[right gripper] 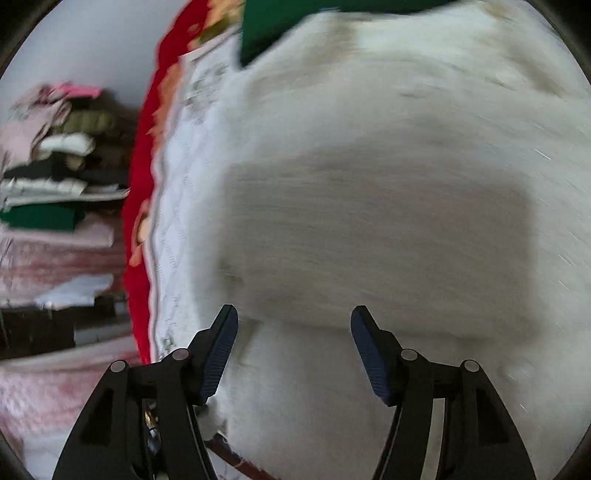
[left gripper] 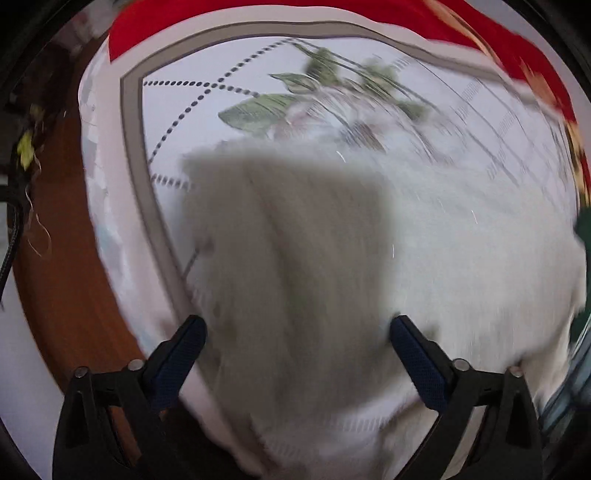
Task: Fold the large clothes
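Observation:
A fluffy white garment [left gripper: 443, 258] lies spread on a quilted white bedcover [left gripper: 207, 122] with a leaf print and grey border. My left gripper [left gripper: 297, 325] hangs open just above the garment's near edge, its shadow on the cloth. In the right wrist view the same white garment [right gripper: 369, 129] fills the frame. My right gripper [right gripper: 293, 314] is open above it, holding nothing. Both views are motion-blurred.
A red blanket [left gripper: 236, 14] lies along the bed's far side and shows in the right wrist view [right gripper: 140, 177]. A green cloth [right gripper: 288, 22] rests on the garment's far end. A pile of folded clothes [right gripper: 59, 158] stands left. Brown wooden floor [left gripper: 62, 266] lies beside the bed.

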Demonstrator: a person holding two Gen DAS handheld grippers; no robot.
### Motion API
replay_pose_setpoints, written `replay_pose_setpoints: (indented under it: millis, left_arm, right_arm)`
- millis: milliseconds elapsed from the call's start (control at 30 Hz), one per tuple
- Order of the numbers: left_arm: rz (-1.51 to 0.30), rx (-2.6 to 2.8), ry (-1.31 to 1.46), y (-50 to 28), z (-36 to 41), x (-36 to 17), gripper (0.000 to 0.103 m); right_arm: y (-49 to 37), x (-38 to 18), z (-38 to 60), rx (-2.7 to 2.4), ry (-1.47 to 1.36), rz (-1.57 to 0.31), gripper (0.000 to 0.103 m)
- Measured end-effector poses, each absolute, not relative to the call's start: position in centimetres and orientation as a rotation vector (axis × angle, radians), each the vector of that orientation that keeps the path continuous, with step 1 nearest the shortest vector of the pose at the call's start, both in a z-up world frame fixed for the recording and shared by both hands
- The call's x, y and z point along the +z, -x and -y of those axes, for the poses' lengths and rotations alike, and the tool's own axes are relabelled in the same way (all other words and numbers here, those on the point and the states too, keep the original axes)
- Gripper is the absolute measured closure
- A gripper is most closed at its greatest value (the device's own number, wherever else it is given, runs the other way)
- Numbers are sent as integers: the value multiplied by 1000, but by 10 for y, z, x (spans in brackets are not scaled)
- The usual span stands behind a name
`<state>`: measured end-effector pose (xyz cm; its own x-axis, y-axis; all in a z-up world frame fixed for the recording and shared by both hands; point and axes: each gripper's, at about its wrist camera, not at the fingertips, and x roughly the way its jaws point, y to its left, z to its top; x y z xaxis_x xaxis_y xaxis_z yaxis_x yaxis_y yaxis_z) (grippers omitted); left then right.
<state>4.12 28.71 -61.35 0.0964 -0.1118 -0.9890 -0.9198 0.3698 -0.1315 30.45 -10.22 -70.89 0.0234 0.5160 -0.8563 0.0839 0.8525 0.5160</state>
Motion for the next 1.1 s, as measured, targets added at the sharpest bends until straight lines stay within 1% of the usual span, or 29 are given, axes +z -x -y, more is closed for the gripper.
replay_pose_setpoints:
  millis: [33, 67, 100, 133, 167, 200, 233, 400, 467, 500, 567, 600, 667, 767, 800, 833, 867, 900, 967, 1033, 1100]
  left_arm:
    - [-1331, 809, 1040, -45, -294, -616, 19]
    - [-1318, 830, 1014, -52, -300, -613, 25]
    - [-1315, 842, 983, -57, -301, -610, 34]
    - [-1316, 853, 898, -67, -304, -601, 54]
    - [-1318, 854, 853, -72, -306, -597, 65]
    - [-1303, 831, 798, -82, -312, -588, 88]
    - [-1296, 805, 763, -91, -319, -582, 90]
    - [-1240, 771, 576, -147, -372, -564, 90]
    - [-1223, 750, 502, -177, -407, -567, 90]
    - [-1225, 737, 483, -178, -411, -576, 90]
    - [-1249, 696, 463, -207, -436, -589, 89]
    - [-1258, 686, 454, -207, -428, -593, 88]
    - [-1270, 664, 459, -219, -437, -601, 85]
    - [-1244, 652, 560, -205, -451, -593, 81]
    - [-1225, 640, 621, -197, -456, -587, 67]
    - [-1213, 626, 665, -197, -462, -583, 39]
    - [-1180, 608, 728, -185, -464, -575, 26]
    - [-1146, 611, 766, -174, -461, -569, 19]
    - [-1097, 623, 845, -163, -462, -556, 19]
    - [-1082, 620, 949, -145, -441, -554, 19]
    - [-1067, 610, 1069, -128, -424, -567, 19]
  right_arm:
    - [-301, -710, 109, 324, -507, -1536, 37]
    - [-297, -712, 115, 295, -513, -1541, 37]
    - [-294, -713, 122, 269, -509, -1546, 37]
    - [-296, -714, 130, 242, -502, -1552, 37]
    - [-300, -714, 141, 223, -500, -1554, 37]
    - [-303, -718, 152, 212, -500, -1554, 37]
    - [-301, -718, 151, 196, -498, -1553, 37]
    - [-303, -720, 129, 202, -521, -1538, 37]
    - [-307, -721, 124, 213, -522, -1540, 37]
    - [-309, -721, 122, 217, -520, -1538, 37]
    - [-315, -724, 111, 209, -499, -1534, 37]
    - [-317, -726, 105, 180, -466, -1536, 37]
    - [-320, -730, 98, 131, -419, -1531, 37]
    - [-320, -732, 94, 104, -388, -1510, 37]
    - [-318, -732, 94, 110, -394, -1503, 37]
    - [-317, -732, 92, 119, -403, -1501, 37]
    - [-315, -733, 92, 124, -413, -1503, 37]
    - [-313, -734, 93, 128, -427, -1508, 37]
    - [-308, -737, 89, 139, -459, -1528, 36]
    - [-303, -740, 88, 140, -469, -1542, 35]
    - [-301, -742, 84, 146, -466, -1552, 35]
